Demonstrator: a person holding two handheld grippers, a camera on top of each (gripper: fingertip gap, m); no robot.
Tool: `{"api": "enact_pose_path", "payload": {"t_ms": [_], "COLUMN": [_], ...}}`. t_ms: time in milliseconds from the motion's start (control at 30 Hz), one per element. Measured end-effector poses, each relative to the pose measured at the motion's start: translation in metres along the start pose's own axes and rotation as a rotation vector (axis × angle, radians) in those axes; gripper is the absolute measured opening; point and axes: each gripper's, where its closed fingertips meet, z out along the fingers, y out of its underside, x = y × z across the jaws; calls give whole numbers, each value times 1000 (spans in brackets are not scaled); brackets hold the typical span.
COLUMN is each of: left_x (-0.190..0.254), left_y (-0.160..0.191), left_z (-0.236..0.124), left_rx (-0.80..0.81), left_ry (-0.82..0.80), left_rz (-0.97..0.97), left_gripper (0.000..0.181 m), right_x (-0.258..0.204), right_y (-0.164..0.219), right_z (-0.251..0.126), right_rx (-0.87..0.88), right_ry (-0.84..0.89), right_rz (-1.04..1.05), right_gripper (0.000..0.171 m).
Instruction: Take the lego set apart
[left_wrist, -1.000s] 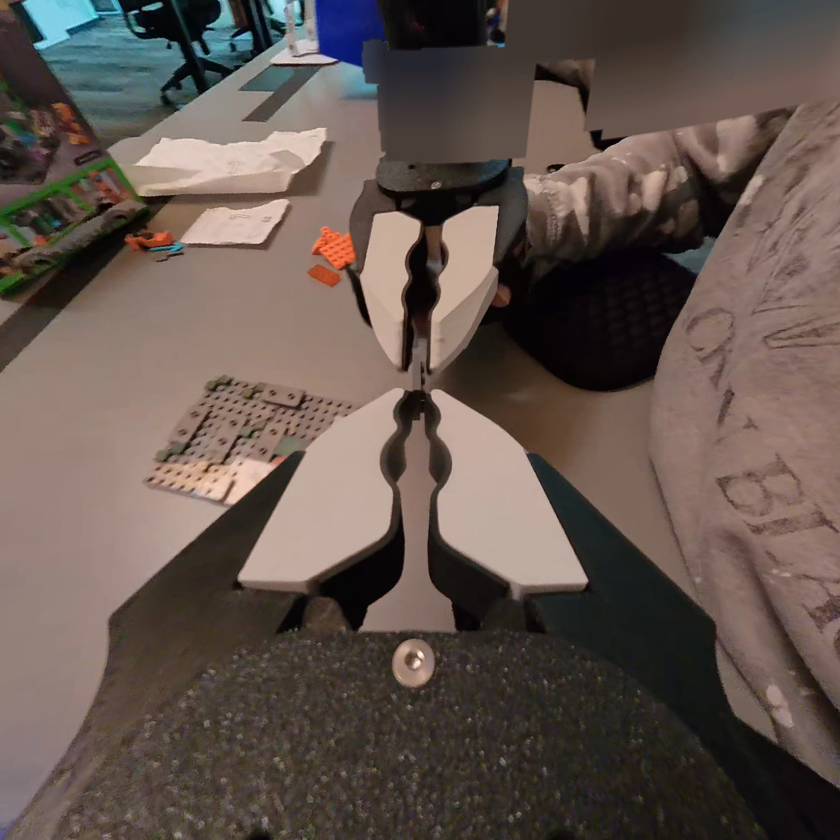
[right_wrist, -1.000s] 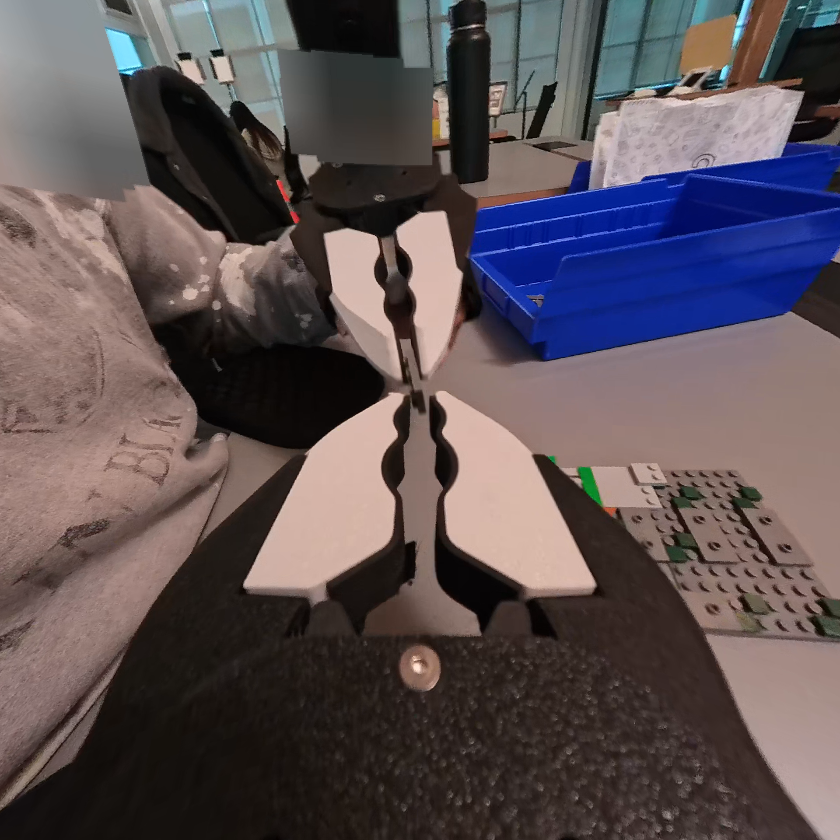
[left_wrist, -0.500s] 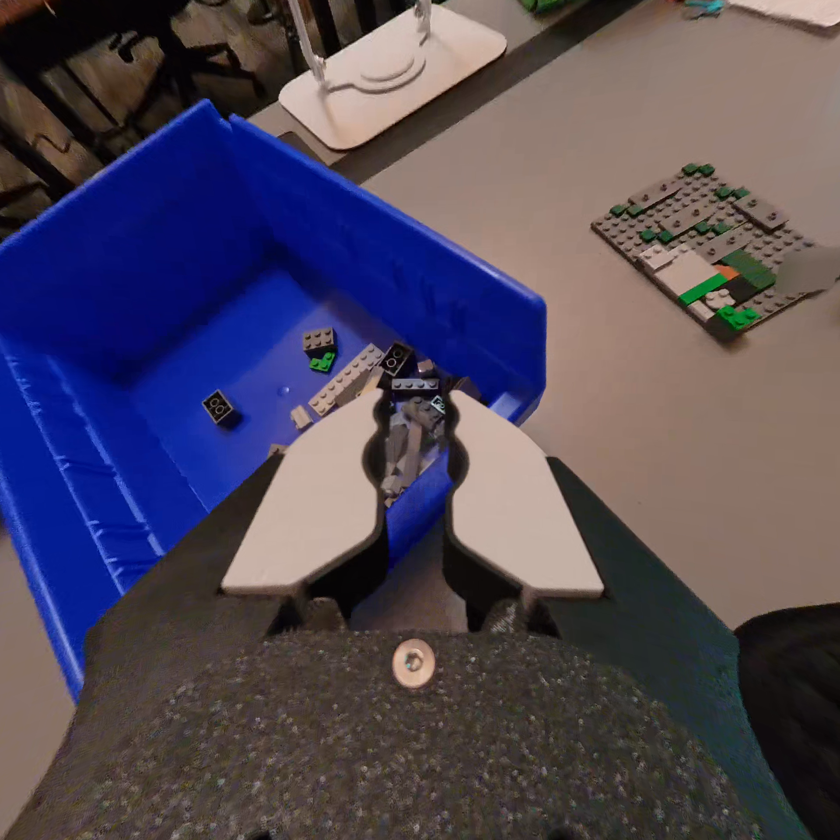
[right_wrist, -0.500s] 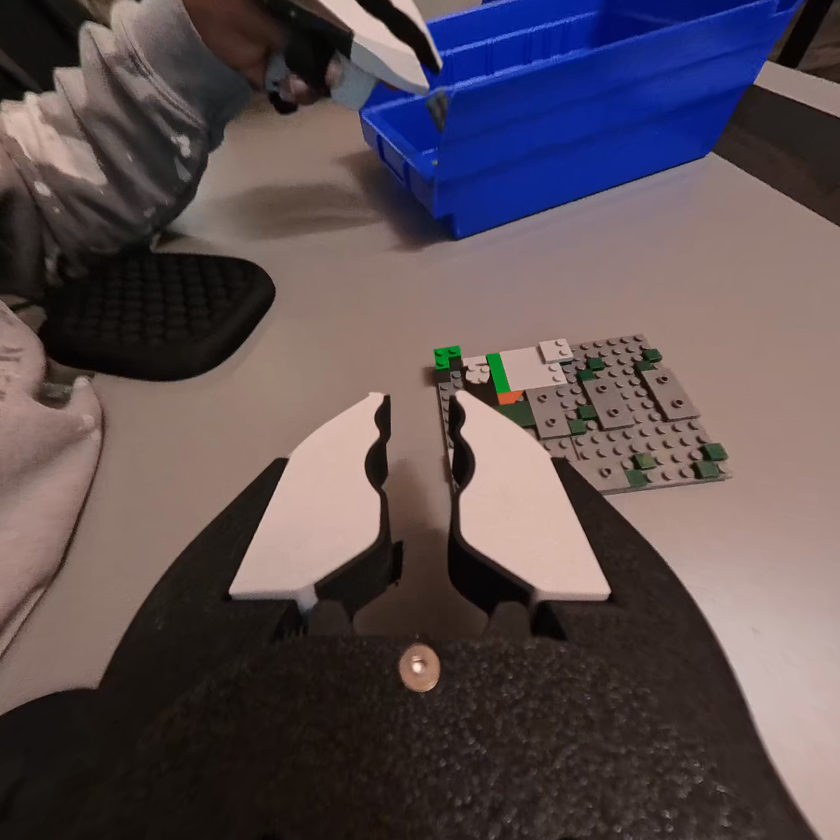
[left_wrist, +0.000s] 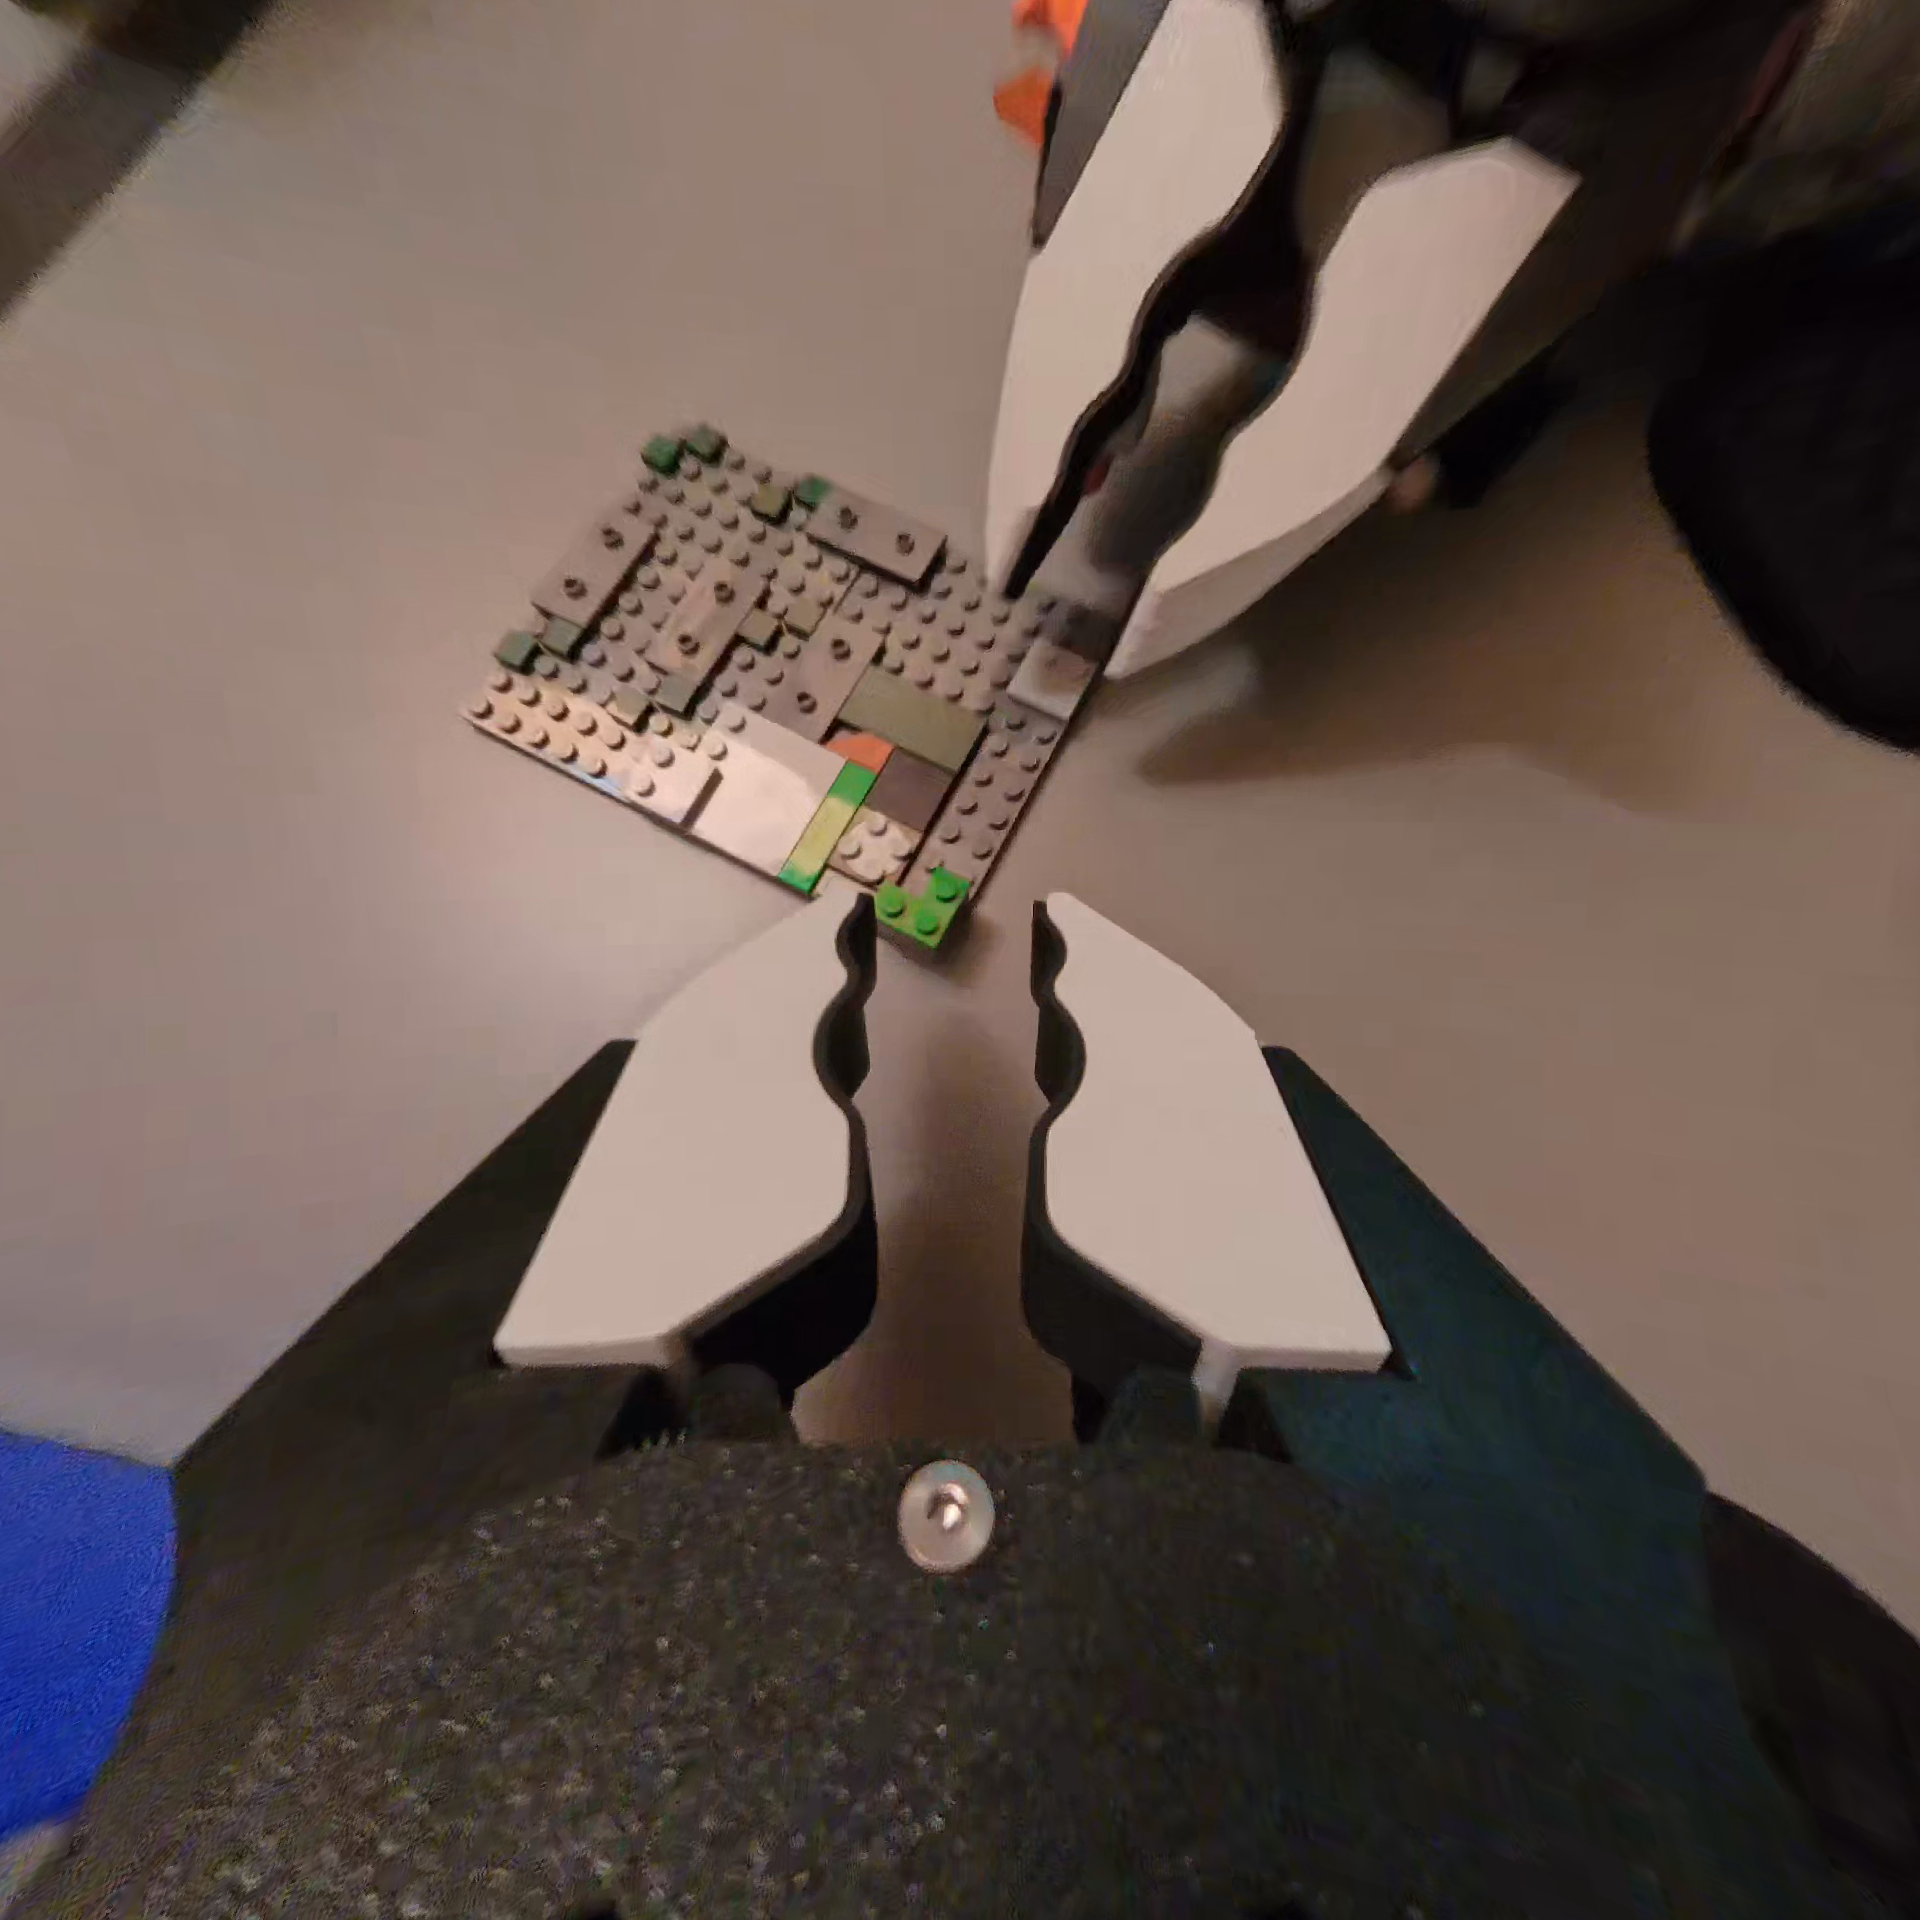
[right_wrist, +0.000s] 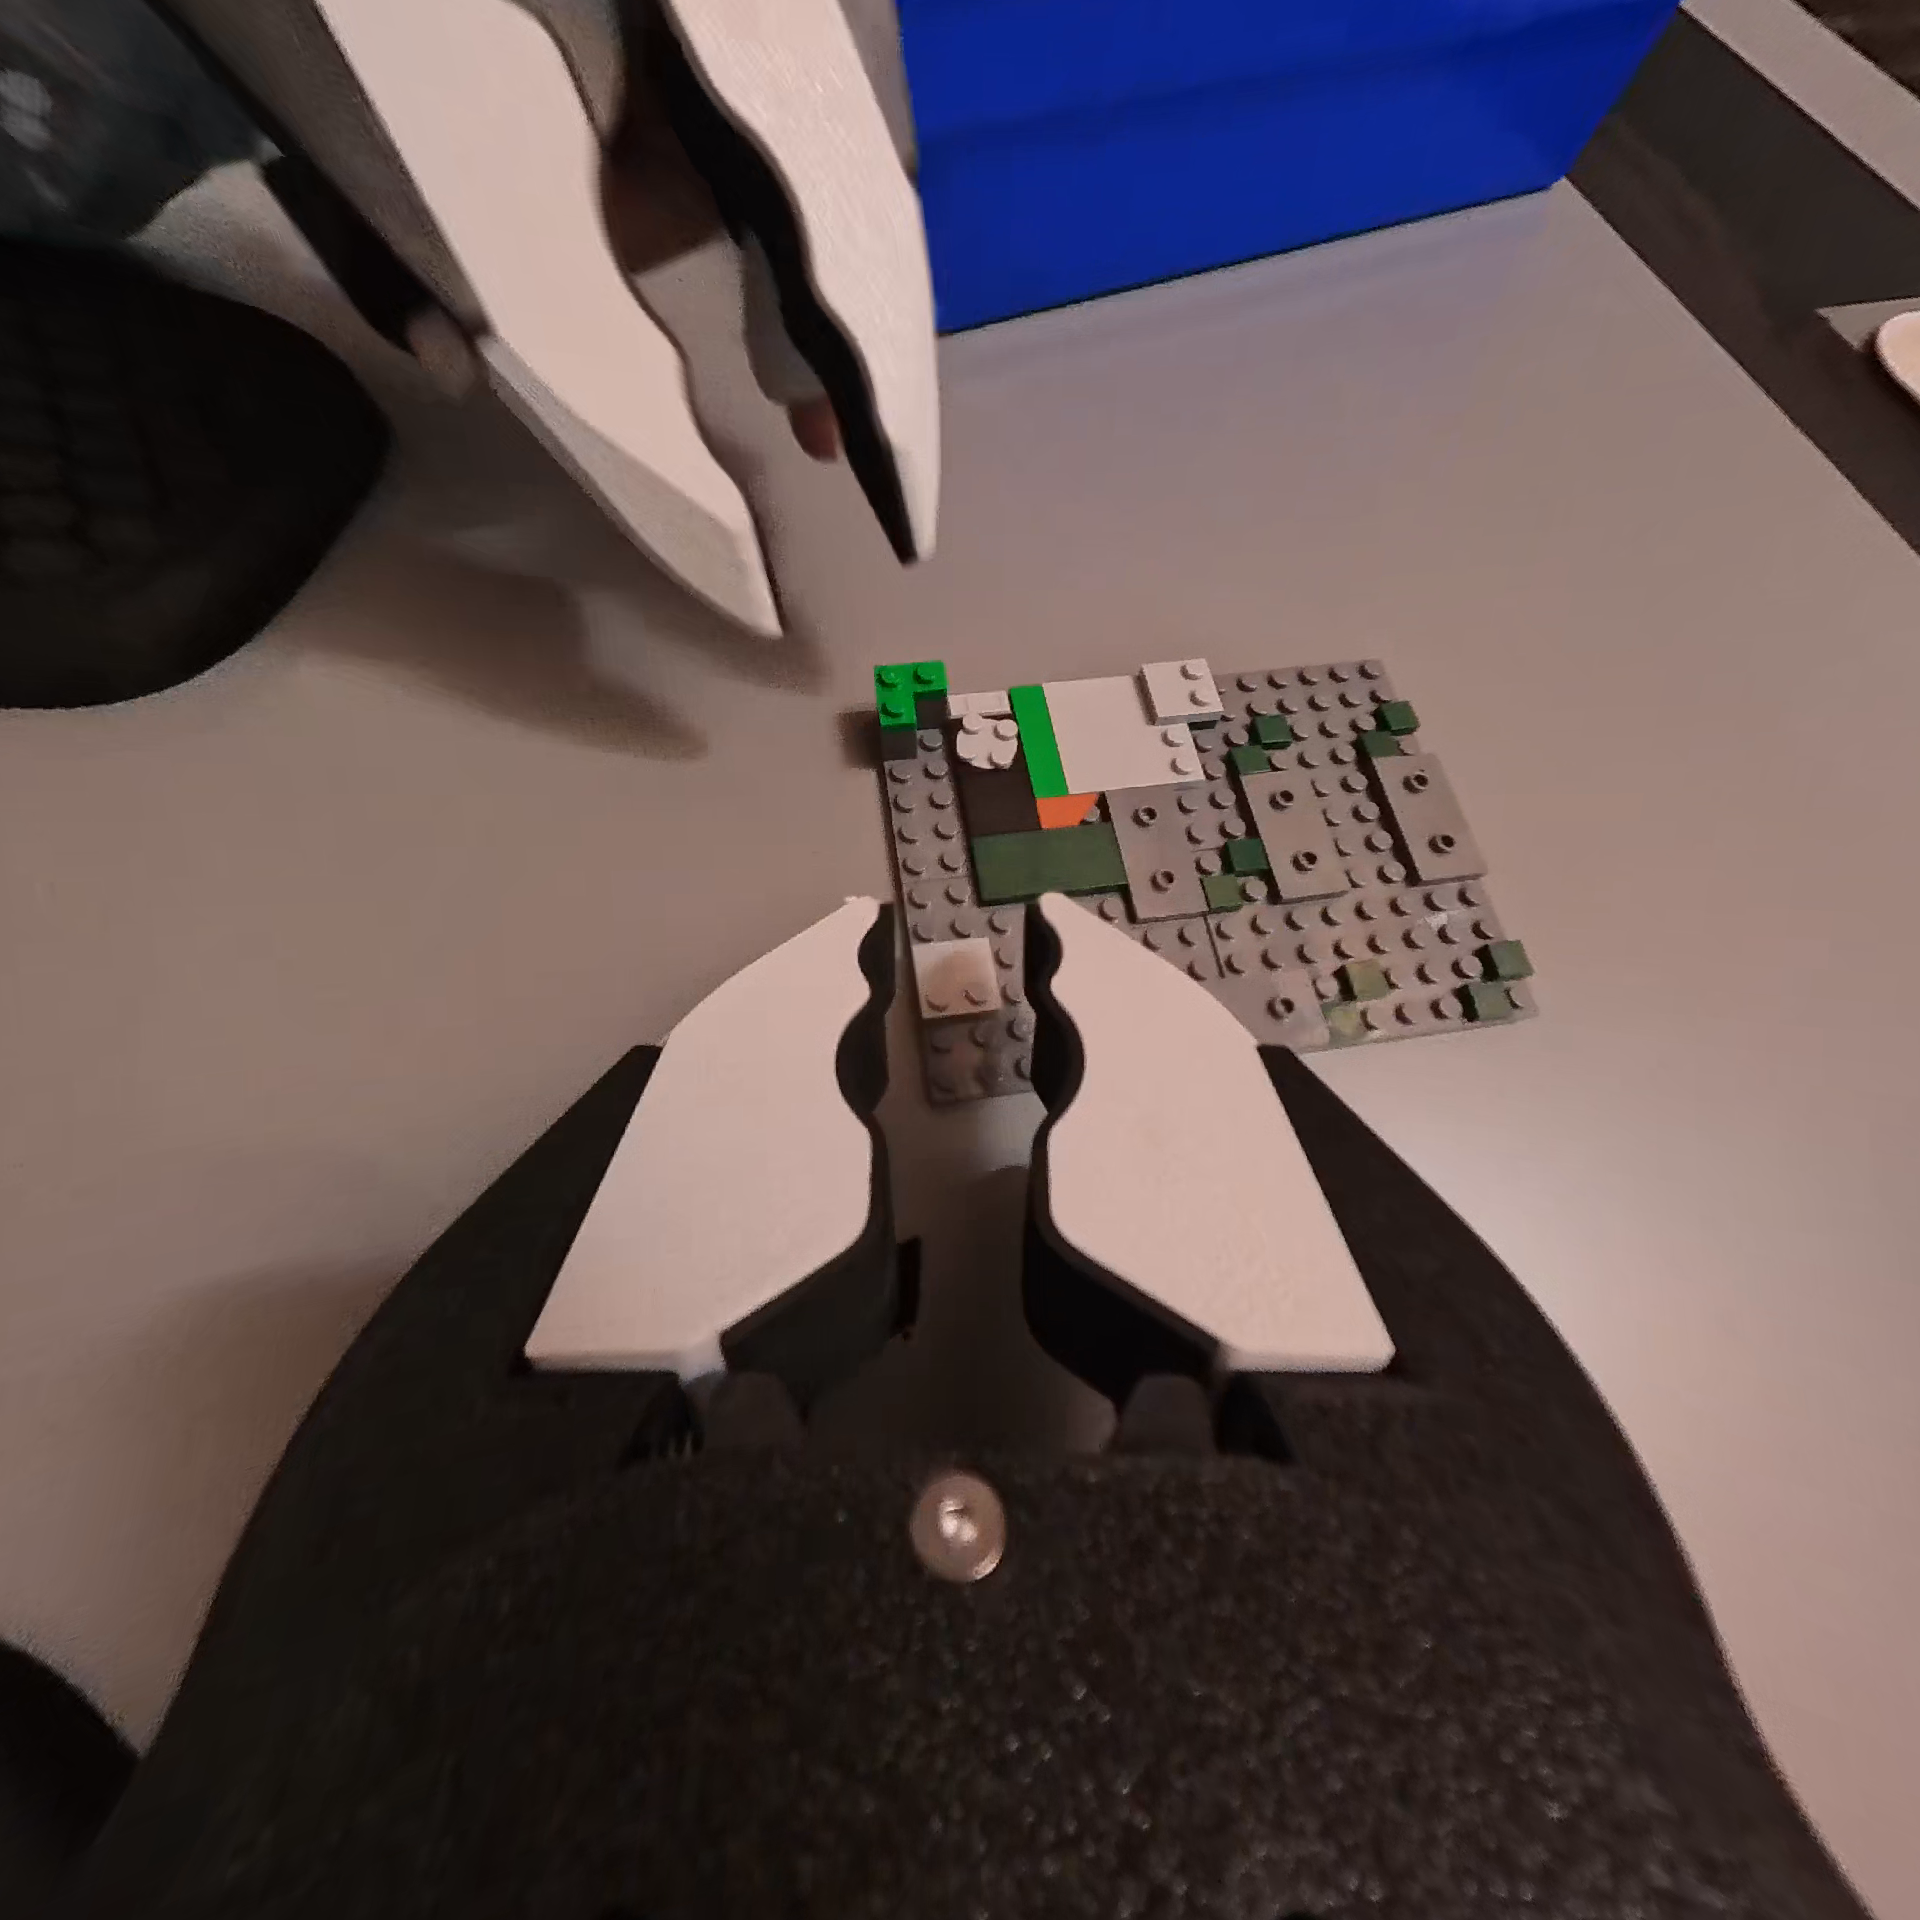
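The lego set is a flat grey studded plate (left_wrist: 935, 665) on the table, with grey, dark green, white, orange and bright green pieces on it; it also shows in the right wrist view (right_wrist: 1351, 935). My left gripper (left_wrist: 951, 920) is open and empty, and a bright green corner brick (left_wrist: 925, 914) at the plate's corner lies just ahead between its tips. The right wrist view shows it (right_wrist: 836, 592) above that green brick (right_wrist: 906, 691). My right gripper (right_wrist: 956, 914) is open, astride the plate's opposite corner, where a small light grey piece (right_wrist: 958, 977) sits. The left wrist view shows it (left_wrist: 1070, 623) there.
A blue bin (right_wrist: 1247, 156) stands beyond the plate; its corner shows at the lower left of the left wrist view (left_wrist: 62, 1610). A black studded pad (right_wrist: 156, 468) lies beside the plate. Orange pieces (left_wrist: 1023, 94) lie farther back.
A second ago both grippers met tip to tip in the air, nearly shut. Both opened; the left went over the blue bin, then to the plate's green corner. The right moved onto the plate's other corner.
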Motion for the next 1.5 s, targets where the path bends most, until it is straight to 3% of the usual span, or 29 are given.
{"api": "enact_pose_path", "payload": {"t_ms": [200, 433, 800, 1067, 1300, 1433, 1500], "left_x": [-8, -4, 12, 21, 26, 39, 41], "left_y": [15, 15, -9, -28, -43, -53, -64], "left_z": [19, 23, 17, 21, 10, 3, -4], "left_rx": [-193, -275, -152, -131, 28, 160, 242], "left_ry": [21, 13, 53, -19, -60, 116, 187], "left_rz": [147, 233, 97, 241, 283, -5, -101], "left_gripper": [21, 17, 17, 16, 14, 18, 31], "right_x": [2, -2, -17, -20, -18, -15, -18], "right_y": [1, 4, -13, -16, -25, -40, -49], "right_z": [0, 10, 23, 9, -16, -37, -45], "right_rx": [-19, -71, -91, -55, 126, 329, 423], "right_ry": [23, 4, -144, -197, -264, -286, -310], "right_rz": [-10, -70, -185, -188, -143, -100, -83], "right_gripper": [22, 21, 16, 10, 8, 8, 8]}}
